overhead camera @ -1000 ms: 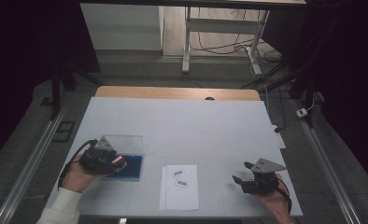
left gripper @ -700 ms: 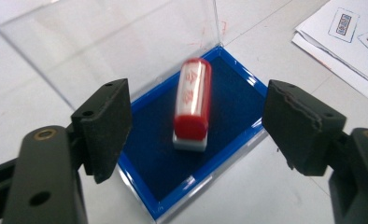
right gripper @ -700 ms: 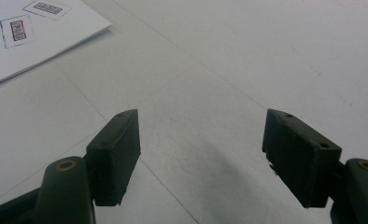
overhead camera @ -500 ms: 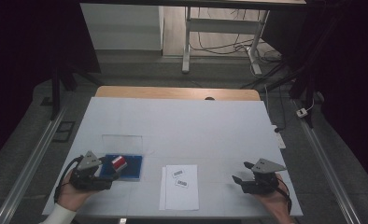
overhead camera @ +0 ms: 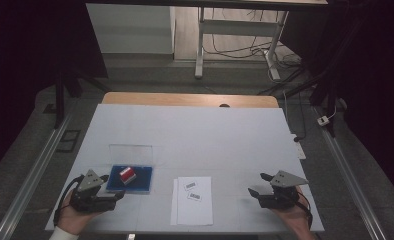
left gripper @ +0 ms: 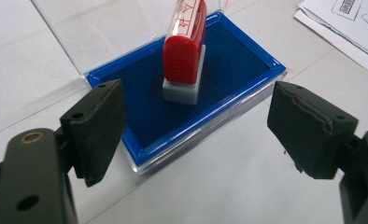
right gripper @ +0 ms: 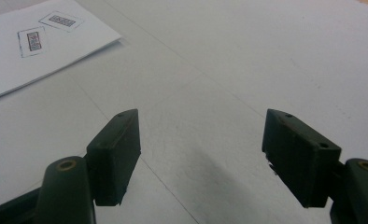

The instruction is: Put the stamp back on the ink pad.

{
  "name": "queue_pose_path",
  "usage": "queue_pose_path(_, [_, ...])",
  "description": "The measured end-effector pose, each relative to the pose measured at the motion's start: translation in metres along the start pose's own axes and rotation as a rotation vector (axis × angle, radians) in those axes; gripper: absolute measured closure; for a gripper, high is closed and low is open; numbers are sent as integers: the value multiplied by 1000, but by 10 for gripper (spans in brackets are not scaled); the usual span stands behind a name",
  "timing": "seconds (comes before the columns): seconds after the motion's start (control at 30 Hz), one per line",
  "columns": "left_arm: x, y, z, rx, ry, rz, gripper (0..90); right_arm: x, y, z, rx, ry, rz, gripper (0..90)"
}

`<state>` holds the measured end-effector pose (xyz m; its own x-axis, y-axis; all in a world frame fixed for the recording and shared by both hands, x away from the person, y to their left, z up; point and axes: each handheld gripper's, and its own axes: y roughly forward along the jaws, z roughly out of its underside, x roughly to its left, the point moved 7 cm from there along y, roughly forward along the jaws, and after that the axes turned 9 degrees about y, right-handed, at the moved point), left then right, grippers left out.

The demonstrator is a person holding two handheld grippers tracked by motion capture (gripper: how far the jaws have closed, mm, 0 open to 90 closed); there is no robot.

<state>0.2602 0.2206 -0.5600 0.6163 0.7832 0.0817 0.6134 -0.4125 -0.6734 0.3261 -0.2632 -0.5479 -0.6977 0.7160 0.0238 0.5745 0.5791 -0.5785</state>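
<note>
White tabletop (overhead camera: 195, 135), seen from above. We find the red stamp (left gripper: 184, 51) standing on the blue ink pad (left gripper: 219, 74), straight ahead of the left gripper (left gripper: 196, 121), whose jaws have just been opening and gape empty. The right gripper (overhead camera: 257, 186), likewise spread and empty, lies well apart beyond the stamped paper (overhead camera: 192, 202).

stamp (left gripper: 184, 44) top cut off, paper (left gripper: 345, 23) marks unreadable
</note>
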Motion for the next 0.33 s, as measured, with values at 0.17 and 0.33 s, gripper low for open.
queue_pose_path(0.17, [0, 0, 0, 4, -1, 1, 201, 0, 0, 1, 8, -6, 7, 275])
queue_pose_path(0.33, [1, 0, 1, 5, -2, -2, 199, 1, 0, 0, 0, -9, -3, 275])
